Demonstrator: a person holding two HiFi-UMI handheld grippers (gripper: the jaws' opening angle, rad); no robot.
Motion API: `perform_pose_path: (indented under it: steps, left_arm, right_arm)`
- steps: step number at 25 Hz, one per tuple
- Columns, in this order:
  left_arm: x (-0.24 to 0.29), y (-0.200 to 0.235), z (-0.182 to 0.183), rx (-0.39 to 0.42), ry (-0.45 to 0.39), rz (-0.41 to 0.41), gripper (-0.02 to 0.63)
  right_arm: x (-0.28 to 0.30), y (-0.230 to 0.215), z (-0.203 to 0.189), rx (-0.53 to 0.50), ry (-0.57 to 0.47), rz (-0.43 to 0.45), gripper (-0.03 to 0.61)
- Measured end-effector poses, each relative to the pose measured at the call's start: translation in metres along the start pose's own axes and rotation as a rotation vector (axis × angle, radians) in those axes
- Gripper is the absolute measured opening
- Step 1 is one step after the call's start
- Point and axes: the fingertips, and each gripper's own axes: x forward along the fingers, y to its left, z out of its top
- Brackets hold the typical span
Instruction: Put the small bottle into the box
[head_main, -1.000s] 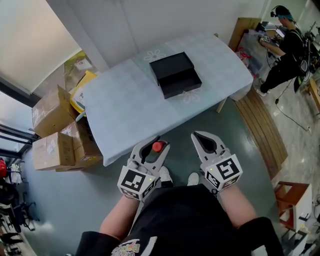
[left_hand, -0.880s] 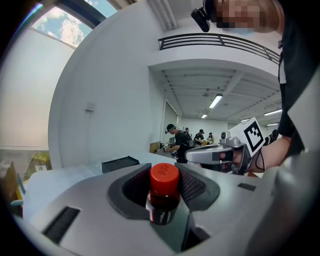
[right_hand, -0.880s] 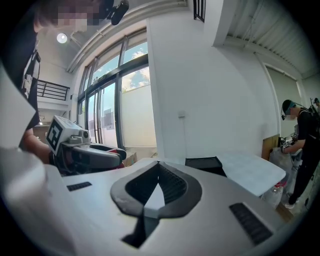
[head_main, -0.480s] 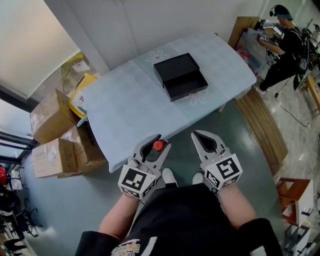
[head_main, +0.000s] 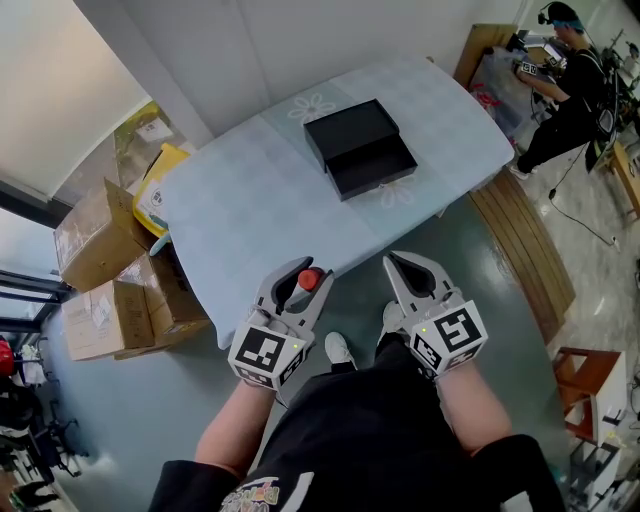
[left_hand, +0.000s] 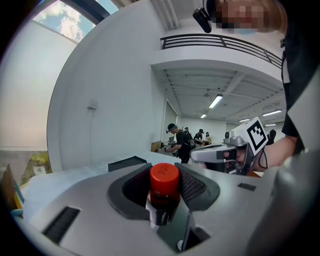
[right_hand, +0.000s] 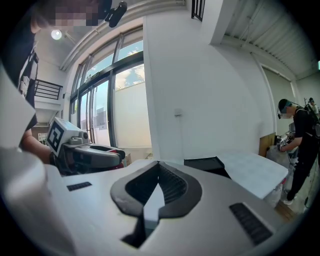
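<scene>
A small bottle (head_main: 310, 279) with a red cap (left_hand: 164, 176) stands upright between the jaws of my left gripper (head_main: 300, 276), which is shut on it. My right gripper (head_main: 412, 268) is beside it, shut with nothing between its jaws (right_hand: 159, 175). Both hang over the floor just short of the table's near edge. The black box (head_main: 358, 149) lies open on the pale blue tablecloth (head_main: 250, 210), toward the far side of the table; it shows as a dark slab in both gripper views (left_hand: 126, 163) (right_hand: 206, 164).
Cardboard boxes (head_main: 105, 270) are stacked on the floor left of the table. A person (head_main: 560, 75) works at a bench at the far right. A wooden stool (head_main: 590, 395) stands at the right. White walls rise behind the table.
Both grippers have moved forward toward the table edge together; the table and box sit a little nearer in view. The bottle stays held in the left gripper.
</scene>
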Motion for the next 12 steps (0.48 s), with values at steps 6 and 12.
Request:
perform_pose_path:
  steps: [6,12]
  left_arm:
    - [0.024,0.000,0.004,0.002,0.009,0.023,0.147]
    - [0.063,-0.005,0.011,0.001,0.022,0.065,0.147]
  right_arm:
    - [0.007,-0.030,0.002,0.009,0.000,0.017,0.009]
    - [0.015,-0.071,0.005,0.015,0.006,0.069,0.009]
